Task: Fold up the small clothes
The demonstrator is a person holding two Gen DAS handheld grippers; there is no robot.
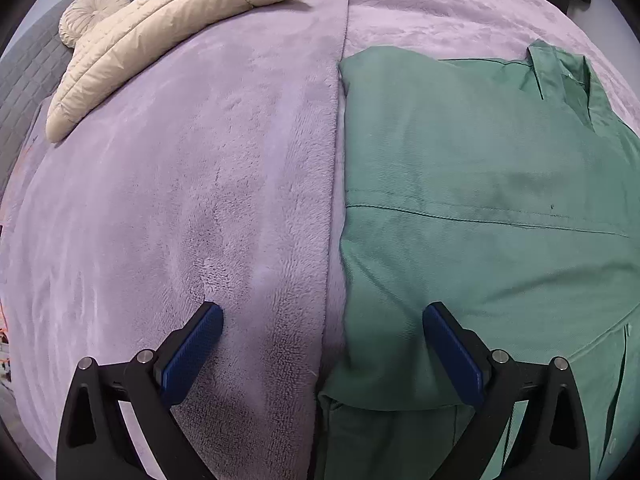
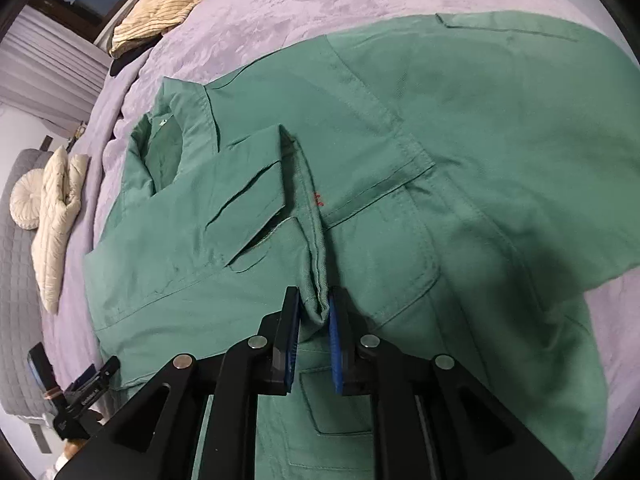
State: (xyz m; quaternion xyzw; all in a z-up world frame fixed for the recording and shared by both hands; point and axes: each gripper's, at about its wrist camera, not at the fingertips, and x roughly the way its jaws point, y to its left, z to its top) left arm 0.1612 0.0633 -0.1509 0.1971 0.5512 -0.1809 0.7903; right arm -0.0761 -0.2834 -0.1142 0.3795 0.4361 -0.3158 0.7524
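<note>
While the green shirt (image 2: 440, 152) is spread on the lilac fleece blanket (image 1: 180, 200), its placket is pinched by the right gripper (image 2: 314, 320); the left gripper (image 1: 322, 344) is held spread above the shirt's edge, a cream quilted jacket (image 1: 160, 28) laid well apart.

We see green shirt (image 2: 460, 152): matt woven twill cloth, stitched seams. Bed blanket (image 1: 180, 200): lilac plush fleece, fuzzy nap. Cream jacket (image 1: 160, 28): quilted, slight sheen. Left tongs (image 1: 323, 350) and right tongs (image 2: 314, 342): matt black plastic, blue ribbed pads (image 1: 192, 356), shiny metal pins. Corduroy-like tan garment (image 2: 164, 8): ribbed cloth.
</note>
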